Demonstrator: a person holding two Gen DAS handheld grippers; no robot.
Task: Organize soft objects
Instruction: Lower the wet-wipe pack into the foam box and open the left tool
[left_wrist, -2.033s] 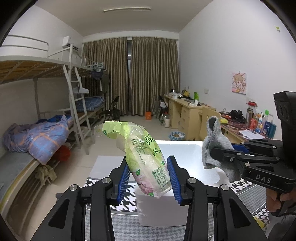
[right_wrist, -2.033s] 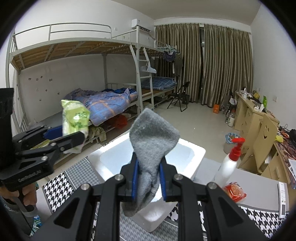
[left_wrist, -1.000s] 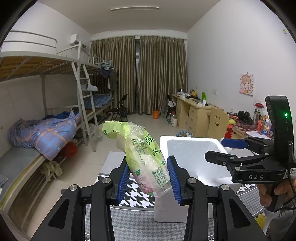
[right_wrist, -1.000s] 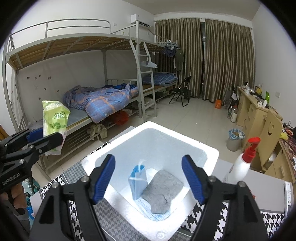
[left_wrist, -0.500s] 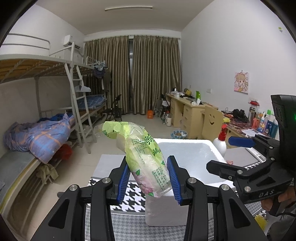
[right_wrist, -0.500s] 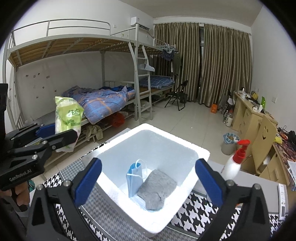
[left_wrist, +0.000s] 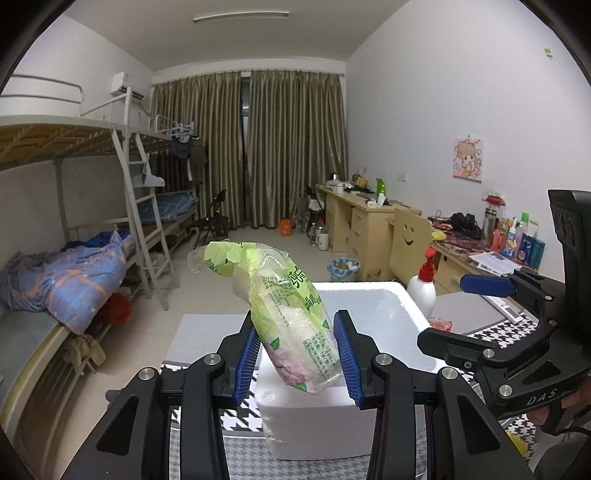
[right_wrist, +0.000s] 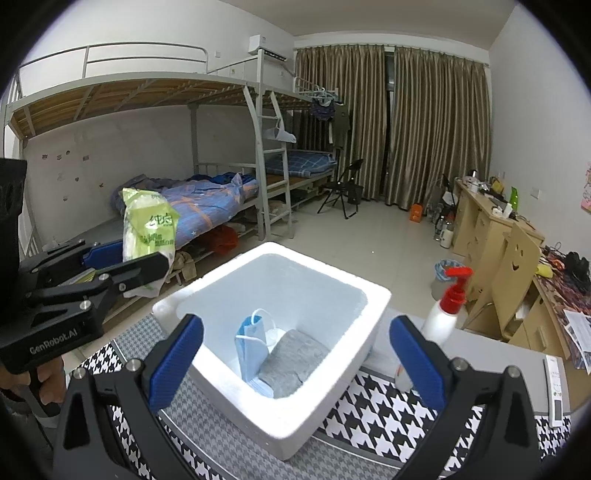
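Observation:
My left gripper (left_wrist: 297, 354) is shut on a green and clear tissue pack (left_wrist: 291, 321), held tilted in the air to the left of the white foam box (left_wrist: 373, 291). The right wrist view shows the tissue pack (right_wrist: 147, 229) at the far left, beyond the foam box's rim (right_wrist: 266, 251). My right gripper (right_wrist: 295, 362) stands wide open above the near side of the box, with nothing between its pads. A grey sock (right_wrist: 295, 354) and a blue face mask (right_wrist: 253, 347) lie inside the box.
The box stands on a houndstooth mat (right_wrist: 369, 406) on a grey table. A white pump bottle with a red top (right_wrist: 445, 314) and a white remote (right_wrist: 554, 391) stand to its right. Bunk beds (right_wrist: 184, 147) line the left wall, desks (right_wrist: 487, 214) the right.
My right gripper let go of the grey sock, which now lies in the box, and its jaws opened wide. The left gripper still holds the tissue pack and has drifted slightly.

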